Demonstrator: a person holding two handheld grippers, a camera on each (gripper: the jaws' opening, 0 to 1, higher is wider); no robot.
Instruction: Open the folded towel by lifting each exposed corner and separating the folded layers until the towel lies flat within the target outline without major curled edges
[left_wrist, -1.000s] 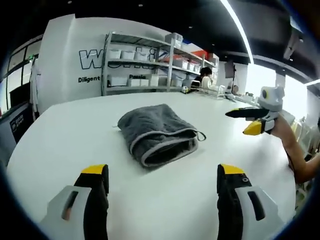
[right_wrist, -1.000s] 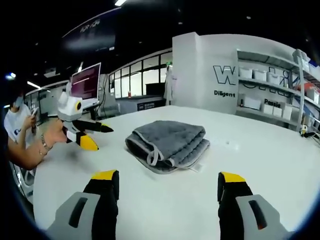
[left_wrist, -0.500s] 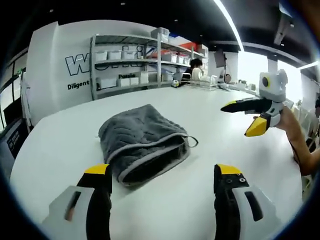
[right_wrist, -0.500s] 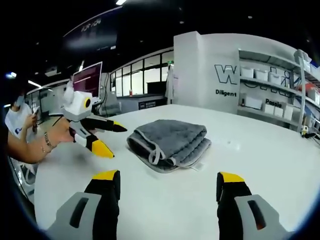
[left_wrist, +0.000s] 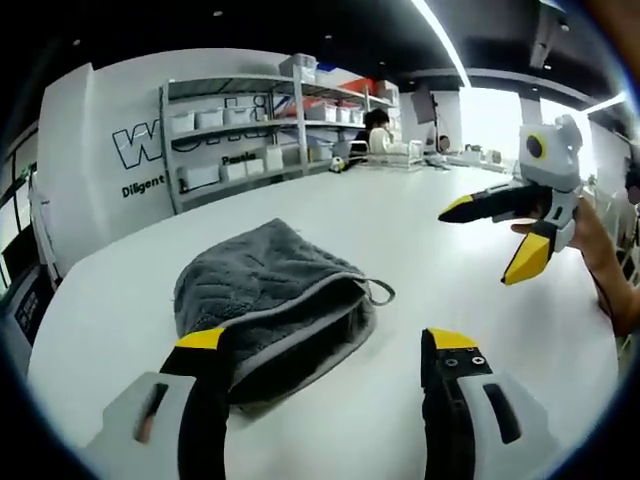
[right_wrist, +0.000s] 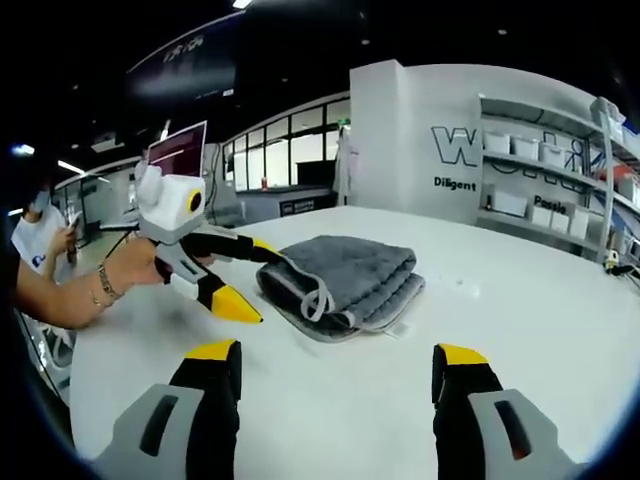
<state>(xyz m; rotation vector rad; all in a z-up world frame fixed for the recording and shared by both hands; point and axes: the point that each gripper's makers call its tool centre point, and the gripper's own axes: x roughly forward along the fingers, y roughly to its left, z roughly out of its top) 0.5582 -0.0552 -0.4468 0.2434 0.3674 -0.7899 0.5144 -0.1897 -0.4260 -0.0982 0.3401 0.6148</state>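
Ahead of the left gripper (left_wrist: 315, 345), just beyond and slightly toward its left jaw: one folded grey towel (left_wrist: 268, 295), lying on the white table (left_wrist: 450, 260), its open, light-edged mouth turned toward these jaws and a small hanging loop (left_wrist: 380, 292) trailing off the corner nearer the right jaw. Left jaws: spread wide, holding nothing, the left tip close to the near hem, contact not confirmable. Right gripper (right_wrist: 325, 350): jaws likewise wide and empty, the towel (right_wrist: 345, 282) lying well ahead and between them; the same gripper appears in the left gripper view (left_wrist: 500, 225), held off to the right of the towel and apart from it. Nearer party, by judgement: the left gripper, whose coming move would be a short reach onto the exposed near corner. Towel's long axis: runs roughly away from the left jaws, across the right jaws. Items peculiar to the left gripper view: the dark gap between the folded layers. Items peculiar to the right gripper view: the left gripper (right_wrist: 250, 280) seen side-on, its yellow tips flanking the towel's folded edge, with a hand (right_wrist: 135, 265) gripping it. Target outline: none discernible on the table.
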